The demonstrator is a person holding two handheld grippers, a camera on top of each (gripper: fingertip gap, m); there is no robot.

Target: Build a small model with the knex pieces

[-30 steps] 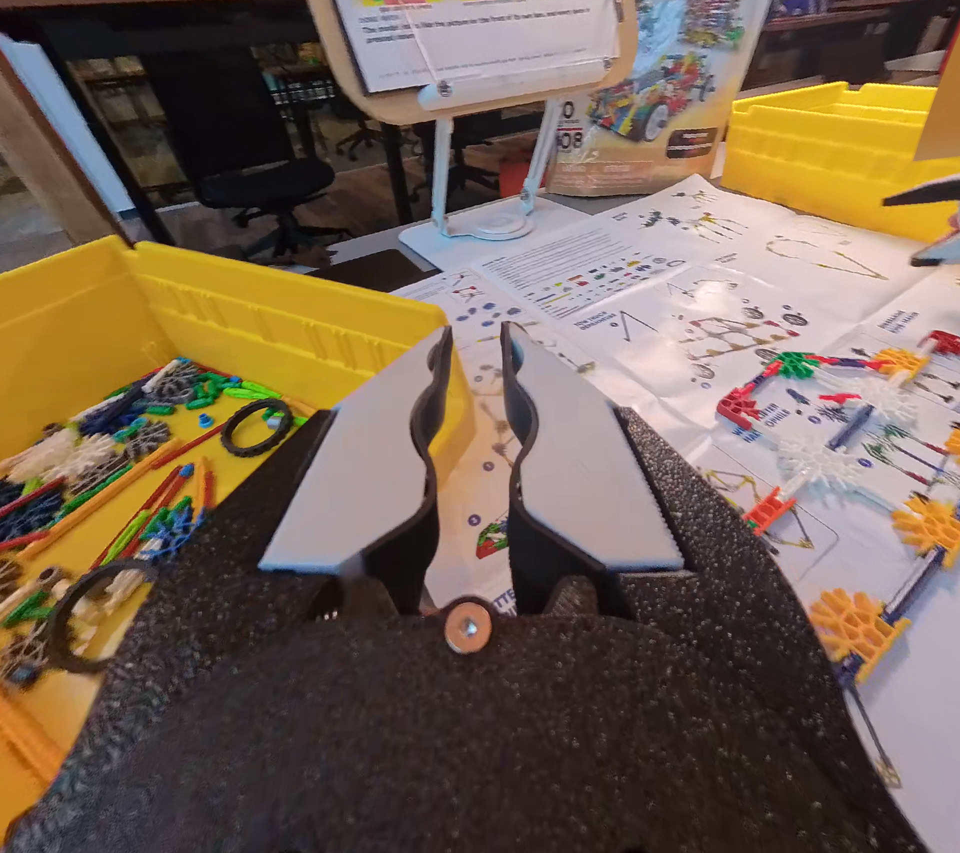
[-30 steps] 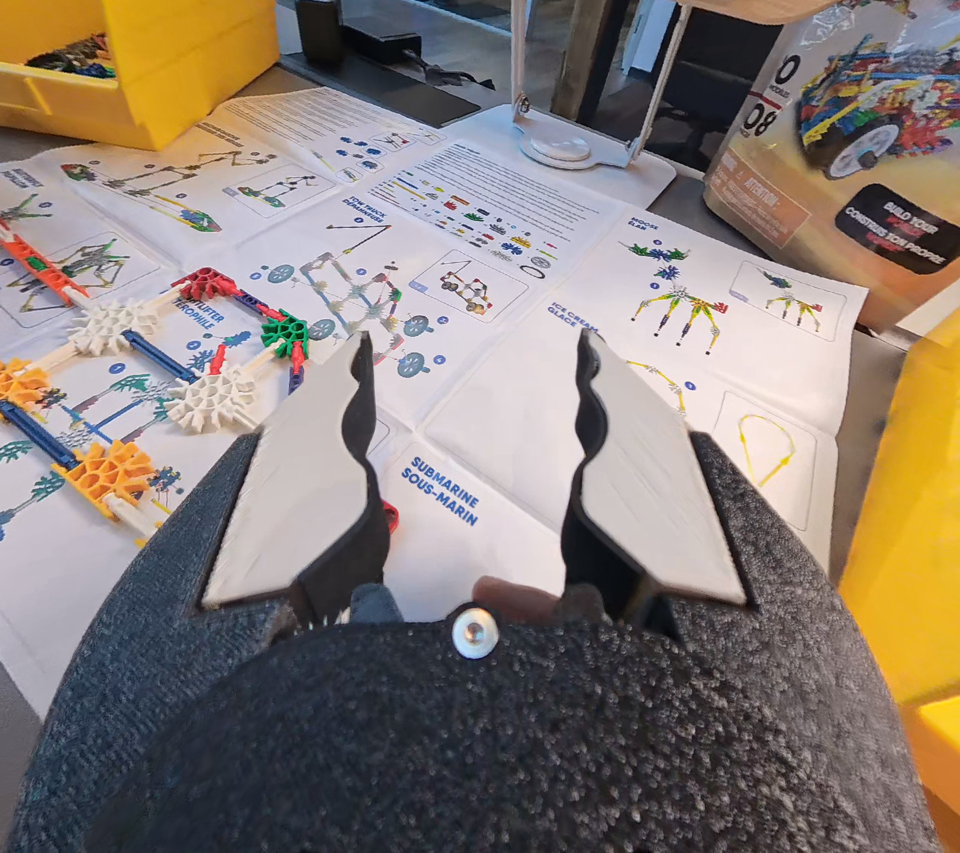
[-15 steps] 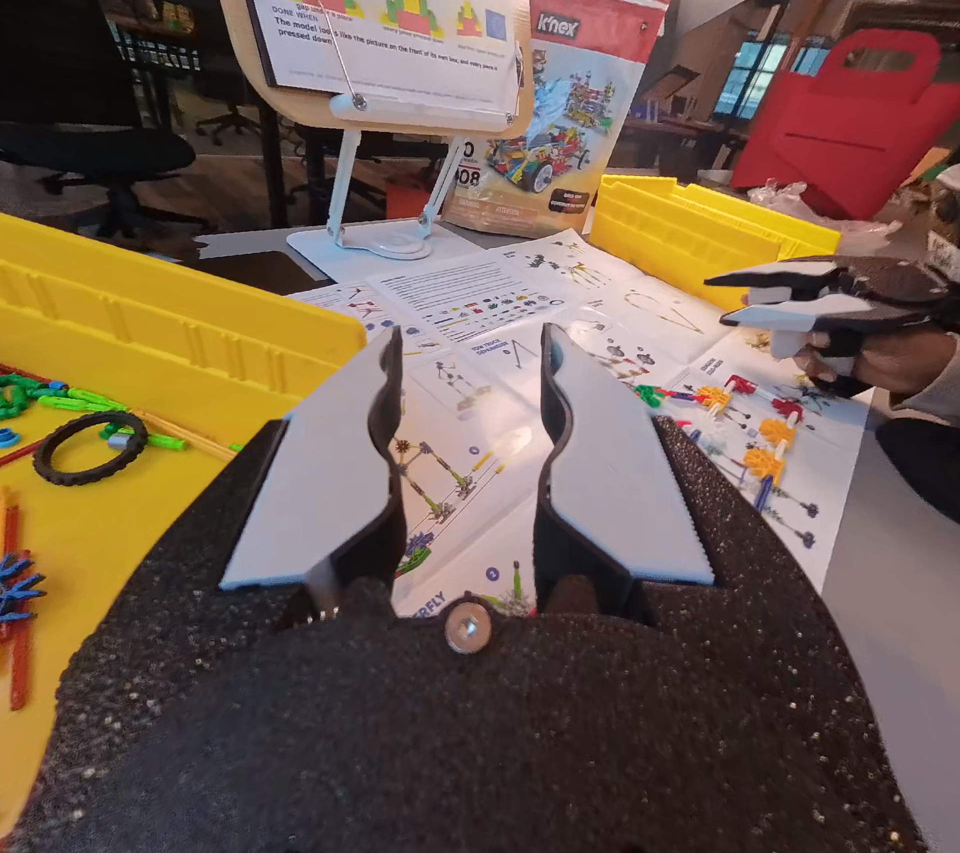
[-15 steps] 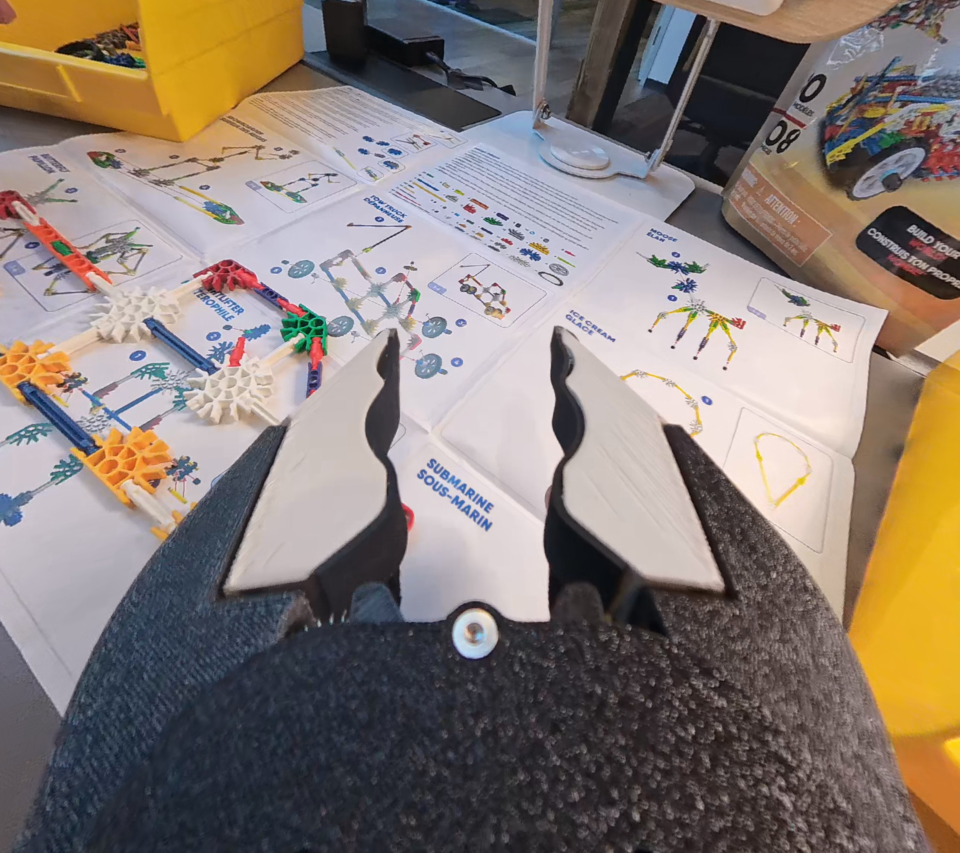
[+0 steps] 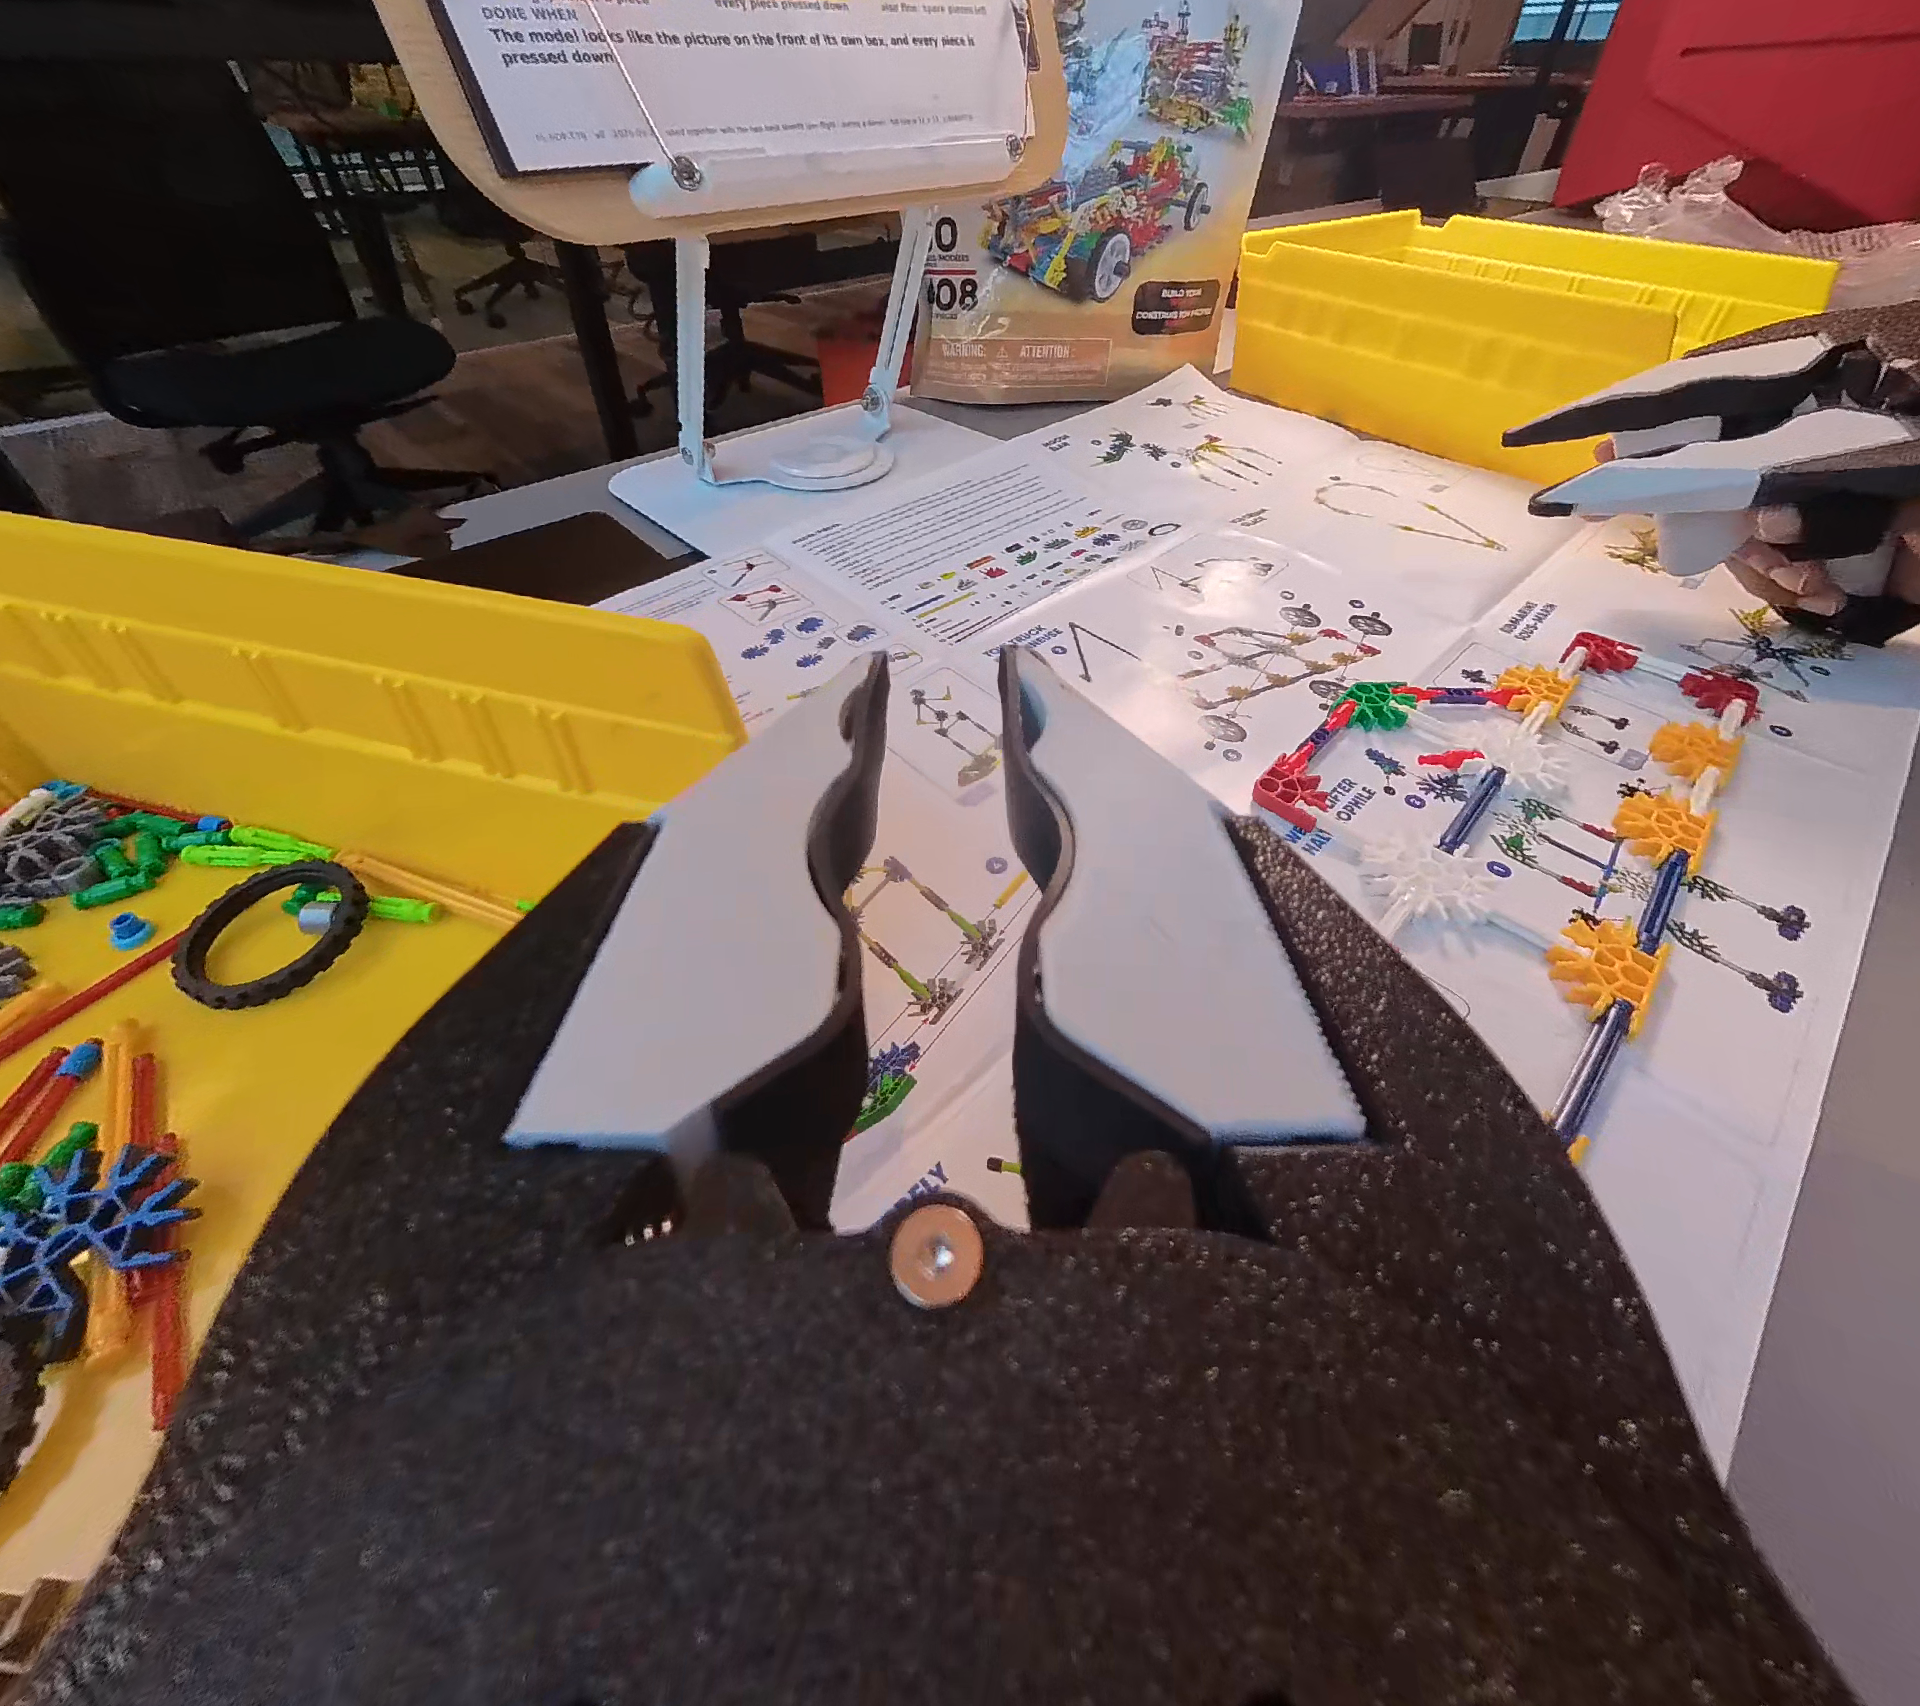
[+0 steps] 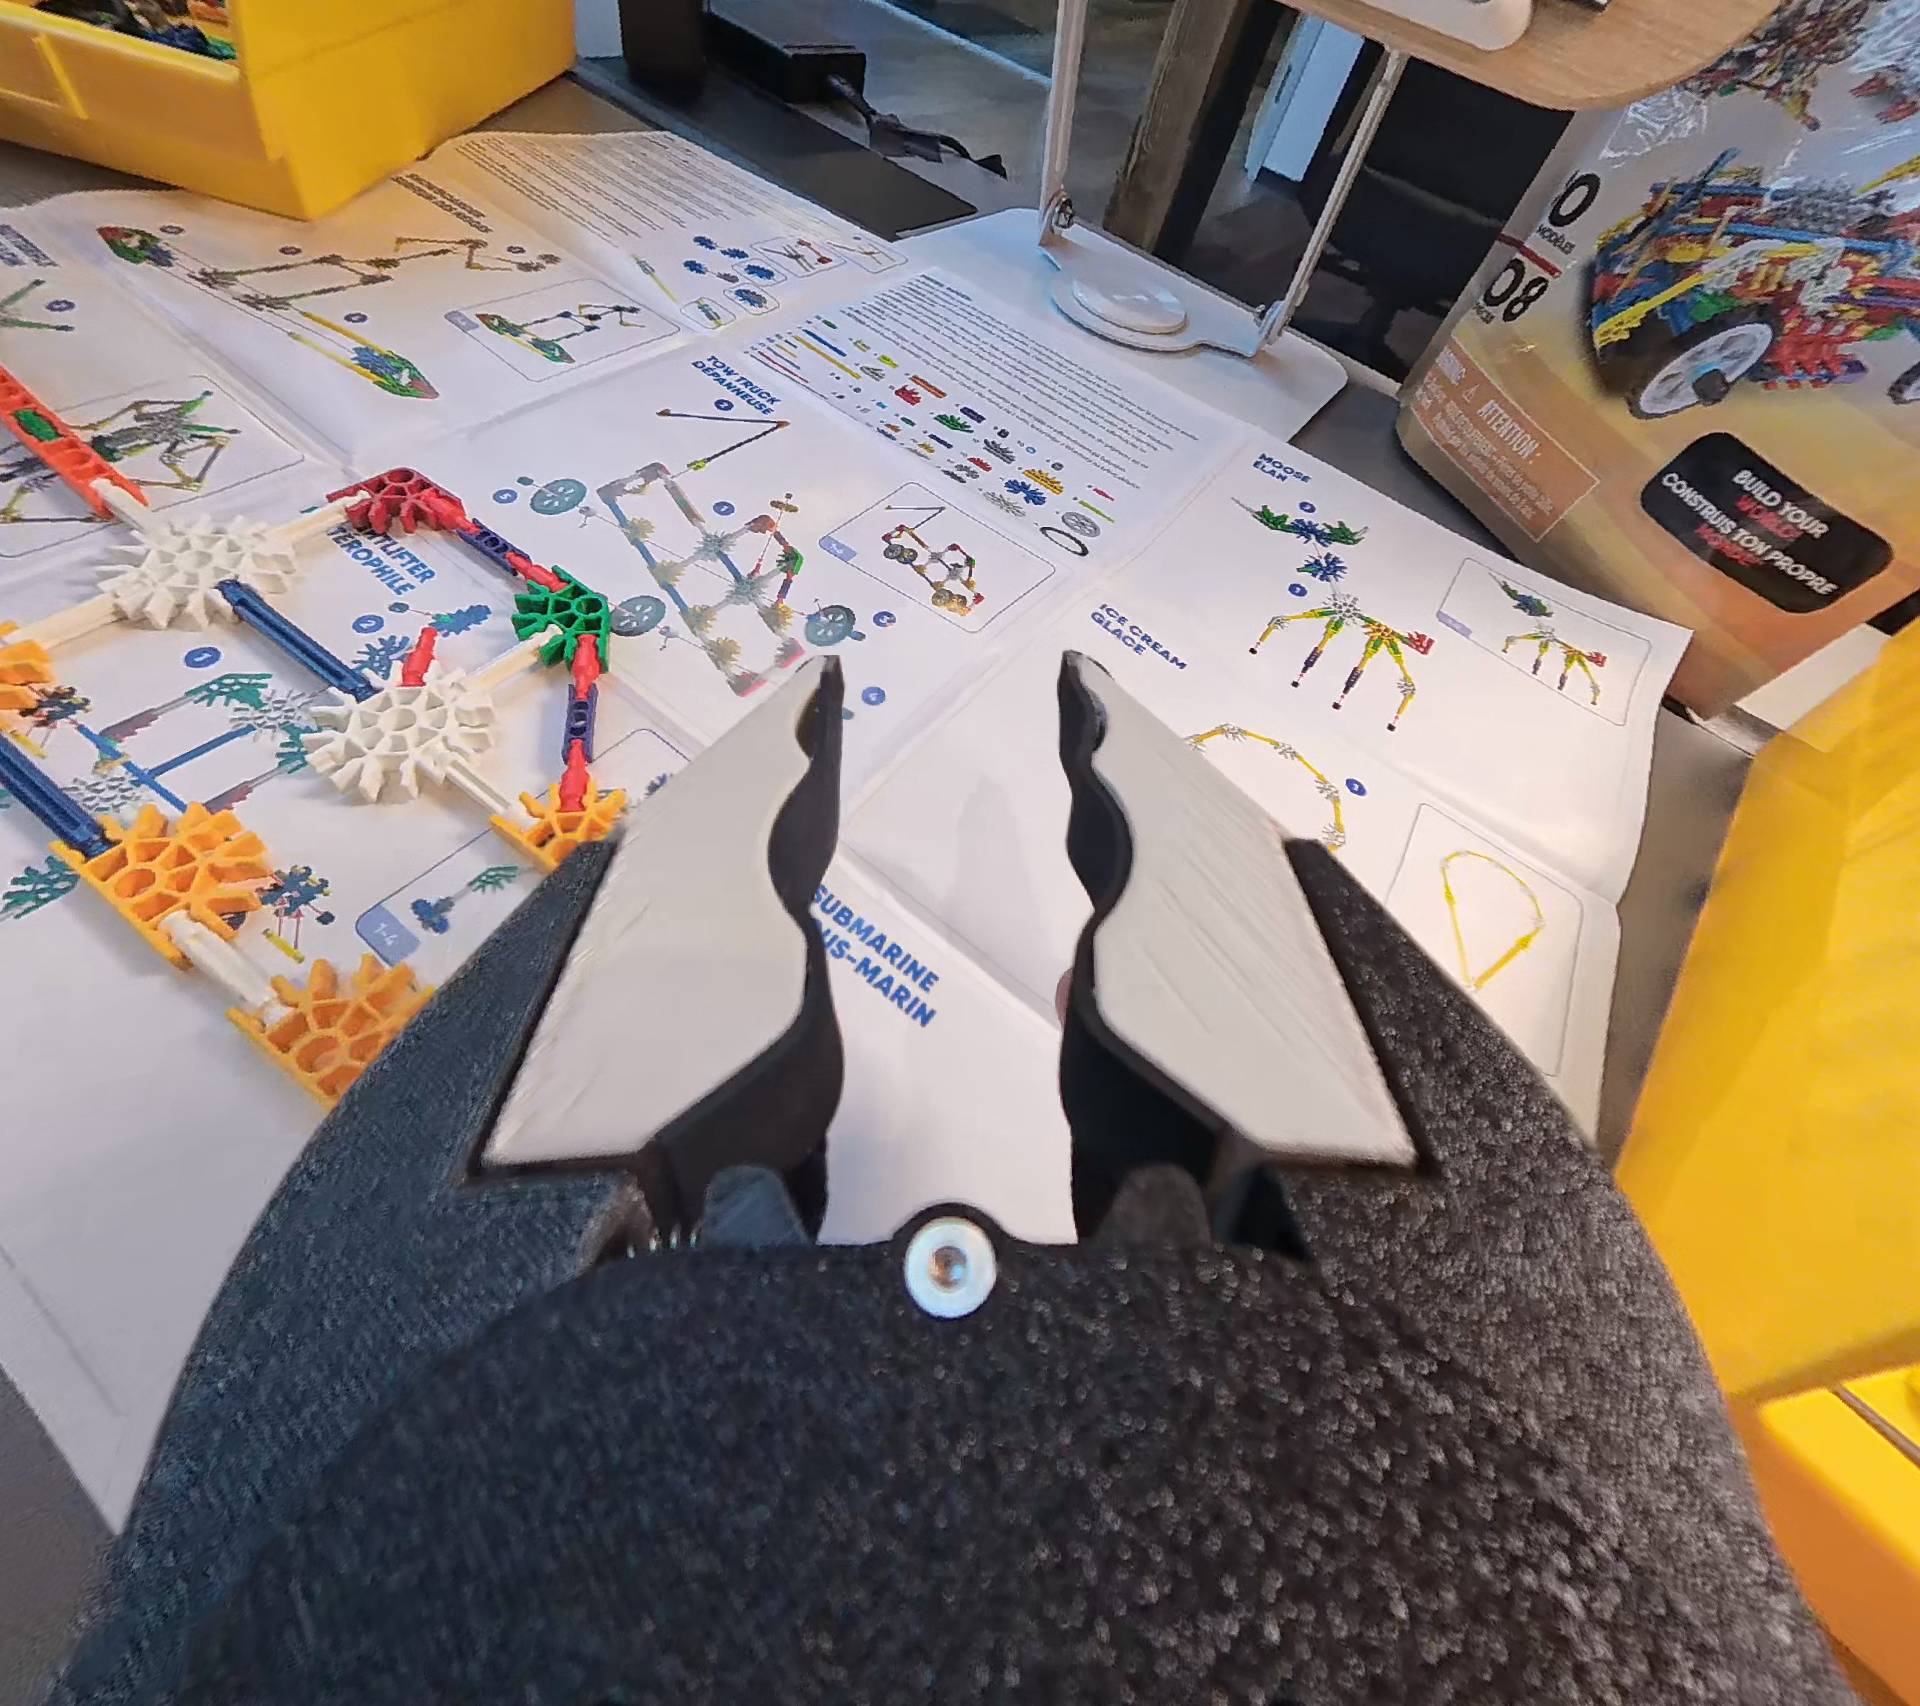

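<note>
Honestly the risky bit was how close everything sat. My right claw (image 6: pixel 943 677) hung low over the sheet (image 6: pixel 1039 783), jaws a fair way apart and holding nothing, with the half-built model (image 6: pixel 400 726) lying flat just off at 9 o'clock. One careless swing that way and I reckon I'd have knocked the white hubs (image 6: pixel 197 567) loose from the blue rods (image 6: pixel 291 633), since nothing pinned the model down. The sheet itself looked loose too, so a dragged fingertip could've slid it and the model along with it.

My left claw (image 5: pixel 940 669) was up off the worktop, jaws only narrowly apart, empty, pointing to 12 o'clock at the stand (image 5: pixel 769 451). The parts bin (image 5: pixel 343 711) sat right at its 9 o'clock with a tyre (image 5: pixel 272 934) and loose rods inside. Its wall was close enough that a low sideways sweep would likely have bumped it.

From the left view my right claw (image 5: pixel 1519 470) came in at 3 o'clock, roughly level.
</note>
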